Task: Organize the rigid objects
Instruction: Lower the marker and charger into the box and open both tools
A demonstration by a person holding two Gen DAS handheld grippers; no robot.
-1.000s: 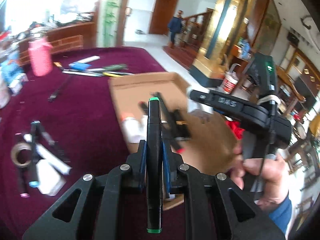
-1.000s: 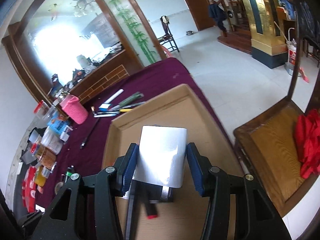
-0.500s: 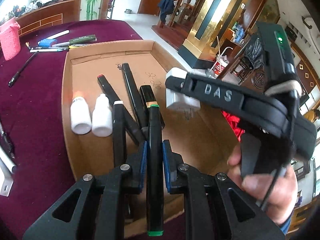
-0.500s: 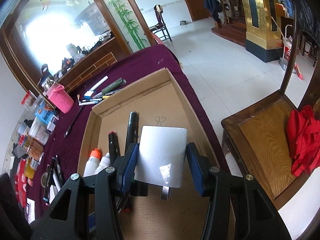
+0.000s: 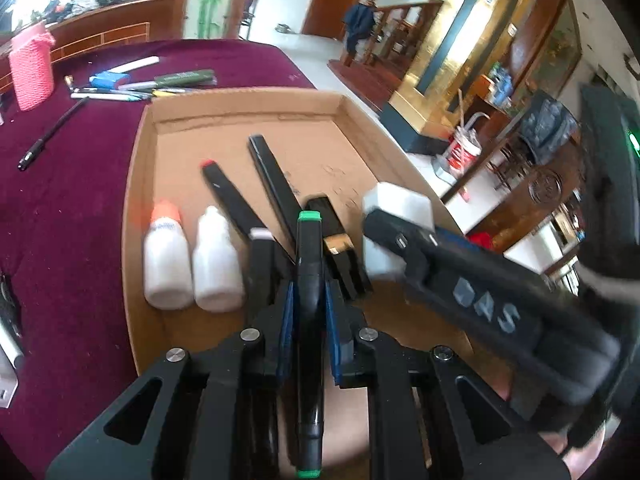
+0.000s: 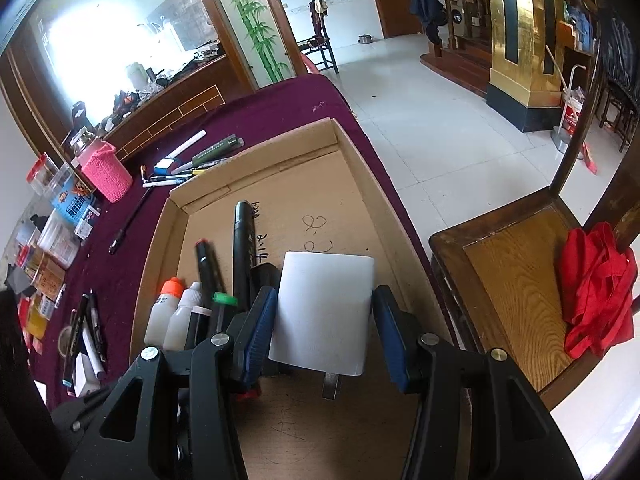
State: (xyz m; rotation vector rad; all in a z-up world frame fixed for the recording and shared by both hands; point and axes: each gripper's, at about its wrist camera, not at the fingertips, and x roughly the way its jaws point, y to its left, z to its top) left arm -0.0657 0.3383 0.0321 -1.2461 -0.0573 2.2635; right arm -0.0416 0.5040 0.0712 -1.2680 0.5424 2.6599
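Observation:
My left gripper (image 5: 308, 300) is shut on a black marker with green ends (image 5: 309, 280), held low over the near end of the cardboard tray (image 5: 240, 106). My right gripper (image 6: 324, 320) is shut on a white charger block (image 6: 324, 312) with metal prongs, just right of the left one, over the tray (image 6: 256, 148). The block also shows in the left wrist view (image 5: 396, 216). In the tray lie two white bottles (image 5: 192, 264) and several black markers (image 5: 236, 200).
On the purple tablecloth (image 5: 72, 200) beyond the tray lie pens and a green case (image 5: 184, 77), a pink knitted cup (image 5: 30, 68) and a black pen (image 5: 52, 134). Boxes and clutter (image 6: 52, 240) line the left side. A wooden chair with red cloth (image 6: 592, 296) stands right of the table.
Both grippers moved over the tray and lowered toward its near end, each still holding its object. The view swung from the tabletop to the tray's contents.

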